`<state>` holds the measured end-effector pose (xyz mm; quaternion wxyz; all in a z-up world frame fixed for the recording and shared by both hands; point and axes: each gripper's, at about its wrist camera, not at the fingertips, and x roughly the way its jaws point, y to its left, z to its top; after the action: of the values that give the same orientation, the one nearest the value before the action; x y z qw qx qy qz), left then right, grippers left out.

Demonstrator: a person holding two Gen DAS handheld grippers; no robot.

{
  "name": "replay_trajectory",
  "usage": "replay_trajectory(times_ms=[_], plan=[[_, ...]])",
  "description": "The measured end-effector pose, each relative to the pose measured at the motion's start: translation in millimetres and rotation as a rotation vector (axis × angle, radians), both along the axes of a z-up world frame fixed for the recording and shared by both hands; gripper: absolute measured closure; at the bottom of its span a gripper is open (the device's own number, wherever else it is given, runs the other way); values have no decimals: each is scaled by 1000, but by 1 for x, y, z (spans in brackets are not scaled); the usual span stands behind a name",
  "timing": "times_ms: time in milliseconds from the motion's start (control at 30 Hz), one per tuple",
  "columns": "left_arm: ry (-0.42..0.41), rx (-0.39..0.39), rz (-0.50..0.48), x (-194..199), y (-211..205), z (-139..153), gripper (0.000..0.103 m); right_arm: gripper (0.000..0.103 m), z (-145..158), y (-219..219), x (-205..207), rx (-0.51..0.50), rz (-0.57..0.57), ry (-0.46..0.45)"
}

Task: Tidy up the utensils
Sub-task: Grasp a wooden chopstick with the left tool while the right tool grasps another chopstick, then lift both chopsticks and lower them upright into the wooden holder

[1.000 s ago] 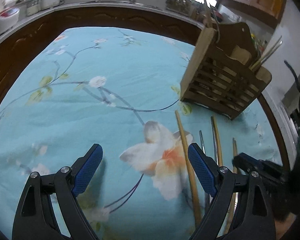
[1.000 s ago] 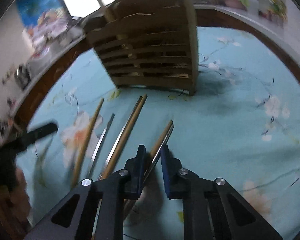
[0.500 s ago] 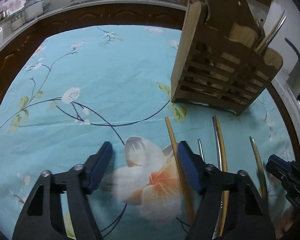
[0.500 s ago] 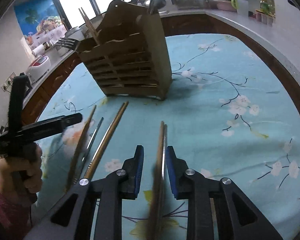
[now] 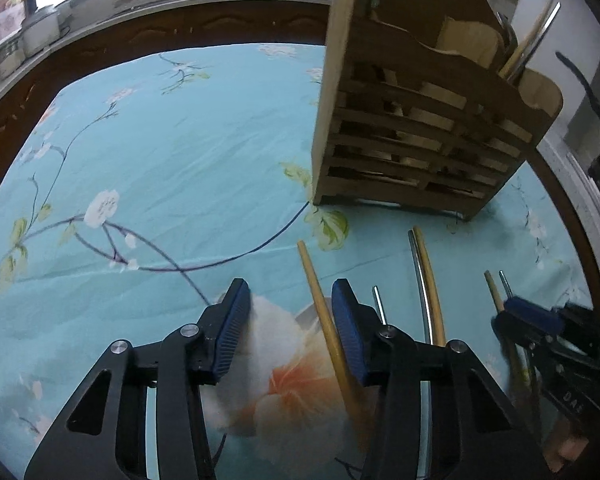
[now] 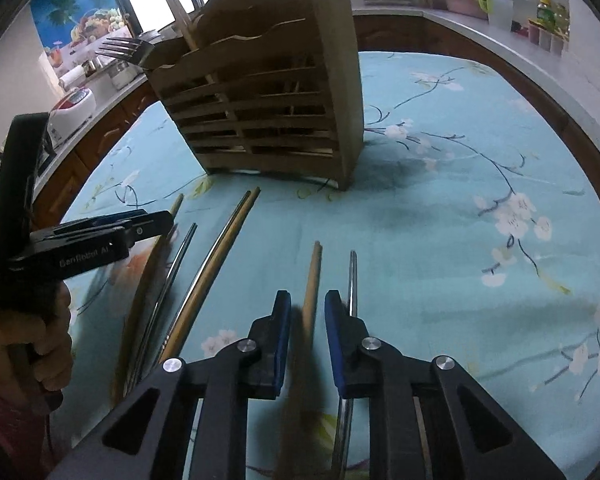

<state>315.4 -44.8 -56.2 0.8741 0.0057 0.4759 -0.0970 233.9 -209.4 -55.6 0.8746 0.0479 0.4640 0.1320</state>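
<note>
Several chopsticks lie on the blue flowered cloth [image 5: 160, 168] in front of a slatted wooden utensil holder [image 5: 420, 140] [image 6: 268, 120]. My left gripper [image 5: 292, 320] is closing around a wooden chopstick [image 5: 320, 300], which lies close to the right pad; the pads do not press it. My right gripper [image 6: 308, 320] is closing too, astride another wooden chopstick [image 6: 314, 276] with gaps on both sides. A metal chopstick [image 6: 353, 280] lies just outside its right pad. The holder has a fork [image 6: 124, 50] and chopsticks standing in it.
Between the two grippers lie a metal-and-wood chopstick pair [image 5: 424, 280] [image 6: 220, 248] and a single metal chopstick [image 6: 180, 256]. A hand [image 6: 40, 340] holds the left gripper [image 6: 160, 220]. A dark wooden counter edge [image 5: 220, 24] with kitchenware rings the cloth.
The left gripper moved toward the holder and narrowed its jaws over the wooden chopstick. The right gripper had both chopsticks between its pads; now the metal one lies outside the right pad.
</note>
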Motion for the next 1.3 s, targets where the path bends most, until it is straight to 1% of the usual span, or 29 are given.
replay_trajectory(times_ms=[100, 133, 167, 200, 233, 300, 367, 433, 533, 600, 667, 867, 1000, 1167, 1300], plan=[[-6, 24, -24, 5, -8, -1, 61, 85, -1, 3, 9, -19, 9, -5], [-12, 36, -30, 5, -10, -1, 69, 85, -1, 5, 12, -32, 14, -10], [-18, 46, -35, 5, -11, -1, 79, 85, -2, 6, 13, -40, 17, -15], [-23, 44, -43, 5, -12, -1, 84, 84, -2, 7, 14, -48, 19, -20], [-23, 32, -52, 5, -13, -1, 94, 85, -2, 9, 15, -61, 21, -24], [-24, 29, -52, 6, -12, 0, 95, 89, -2, 14, 14, -105, 26, -36], [-19, 16, -49, 4, -11, 1, 98, 95, -2, 16, 14, -116, 26, -39], [-5, -35, -49, 1, -5, 3, 99, 98, -1, 12, 14, -88, 19, -28], [-30, -68, -52, -13, 1, 15, 99, 98, 7, 5, 8, -26, 12, -32], [-45, -115, -51, -25, 8, 27, 99, 98, 18, 0, -1, 15, 8, -53], [-72, -171, -52, -38, 16, 44, 99, 98, 31, -4, -9, 55, 6, -76], [-178, -248, -56, -73, 32, 96, 99, 98, 77, -14, -36, 109, 1, -179], [-237, -262, -74, -104, 40, 119, 99, 98, 100, -19, -51, 142, -8, -236], [-292, -286, -98, -125, 39, 144, 99, 98, 131, -25, -66, 158, -19, -321], [-345, -289, -105, -141, 41, 160, 99, 98, 153, -28, -76, 160, -23, -385]])
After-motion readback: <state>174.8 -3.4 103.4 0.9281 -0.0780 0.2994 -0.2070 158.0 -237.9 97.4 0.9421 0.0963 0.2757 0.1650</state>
